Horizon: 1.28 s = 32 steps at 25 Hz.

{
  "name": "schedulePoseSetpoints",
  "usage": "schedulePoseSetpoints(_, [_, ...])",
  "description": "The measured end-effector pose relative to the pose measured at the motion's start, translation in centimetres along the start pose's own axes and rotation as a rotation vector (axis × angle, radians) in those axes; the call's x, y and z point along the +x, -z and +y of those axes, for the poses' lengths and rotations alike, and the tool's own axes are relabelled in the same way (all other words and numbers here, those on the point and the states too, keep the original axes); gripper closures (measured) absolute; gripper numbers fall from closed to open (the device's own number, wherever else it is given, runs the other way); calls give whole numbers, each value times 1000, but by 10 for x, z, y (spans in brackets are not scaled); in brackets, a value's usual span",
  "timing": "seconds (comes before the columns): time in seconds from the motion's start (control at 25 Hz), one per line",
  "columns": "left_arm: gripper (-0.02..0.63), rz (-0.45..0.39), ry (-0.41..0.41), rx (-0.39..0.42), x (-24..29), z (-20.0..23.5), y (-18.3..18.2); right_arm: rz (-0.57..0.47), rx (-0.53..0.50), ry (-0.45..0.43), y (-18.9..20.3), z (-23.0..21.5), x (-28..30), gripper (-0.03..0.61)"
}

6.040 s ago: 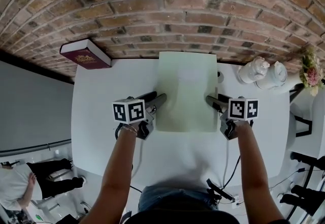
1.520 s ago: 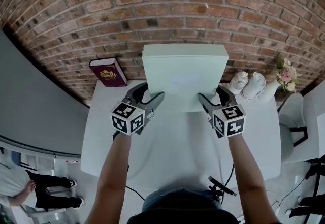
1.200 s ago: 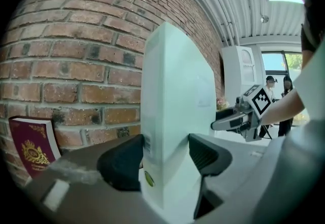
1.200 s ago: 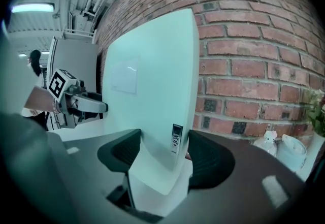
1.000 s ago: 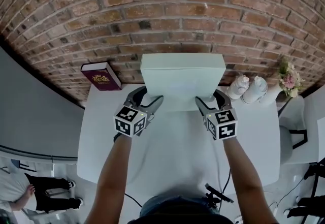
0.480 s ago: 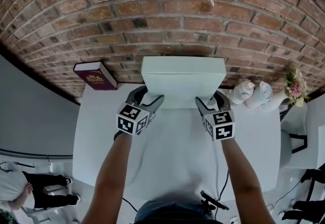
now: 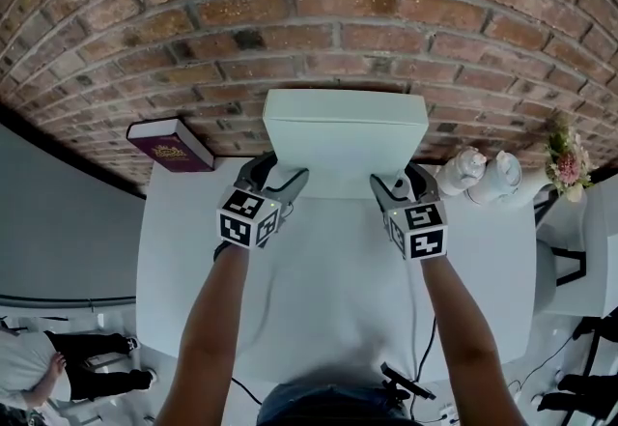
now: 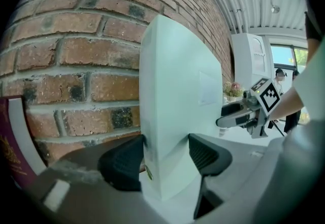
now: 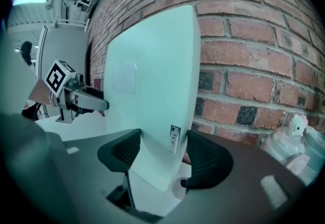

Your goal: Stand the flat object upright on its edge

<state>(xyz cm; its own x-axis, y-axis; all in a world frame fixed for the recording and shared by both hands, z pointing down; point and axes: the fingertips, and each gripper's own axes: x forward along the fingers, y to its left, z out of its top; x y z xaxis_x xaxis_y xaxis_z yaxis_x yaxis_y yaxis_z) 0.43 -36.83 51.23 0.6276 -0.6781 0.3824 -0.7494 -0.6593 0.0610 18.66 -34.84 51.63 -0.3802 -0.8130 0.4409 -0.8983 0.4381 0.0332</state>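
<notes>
- A red-brown brick wall (image 7: 309, 18) fills the top of the head view, running behind everything else.
- A white table (image 7: 328, 298) stands against the wall, with the person's two bare forearms reaching over it.
- A pale green box (image 7: 345, 139), broad and flat, stands upright at the back of the table, just in front of the bricks. Its wide face is toward the person and its narrow top edge is level. Whether its lower edge rests on the table cannot be told.
- The left gripper (image 7: 280, 173) grips the box's lower left corner. In the left gripper view its jaws are spread wide, and the dark pads (image 8: 124, 159) press on both wide faces of the box (image 8: 172, 106).
- The right gripper (image 7: 398, 181) grips the lower right corner the same way. In the right gripper view its jaws are also wide apart, clamped on the box (image 9: 152, 91), which carries a small label (image 9: 173, 142) on its narrow side.
- A maroon book (image 7: 170, 144) with a gold emblem lies at the table's back left corner, well apart from the box.
- Two white ceramic pieces (image 7: 483, 175) sit to the right of the box.
- A small bunch of flowers (image 7: 568, 156) stands at the far right.
</notes>
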Motion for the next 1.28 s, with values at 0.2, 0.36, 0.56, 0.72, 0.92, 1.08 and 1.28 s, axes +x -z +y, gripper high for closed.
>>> schedulePoseSetpoints(0.2, [327,-6,-4,7,6,3,-3,-2,-13,12,-1,-4,4,290])
schedulePoseSetpoints(0.36, [327,-7,-9,8,10,7,-6,-3,-17,13,-4,-8,8,290])
schedulePoseSetpoints(0.56, [328,-4,-18,21,15,10,-8,5,-31,13,-6,-12,15,290])
schedulePoseSetpoints(0.72, [328,0,-20,26,18,12,-8,8,-44,14,-6,-16,19,290])
schedulePoseSetpoints(0.92, [328,11,-27,30,23,14,-8,14,-52,17,-8,-20,25,288])
schedulePoseSetpoints(1.08, [328,8,-26,17,25,15,-8,18,-56,20,-8,-22,27,285])
schedulePoseSetpoints(1.28, [328,11,-25,-22,25,16,-6,24,-55,32,-8,-22,28,282])
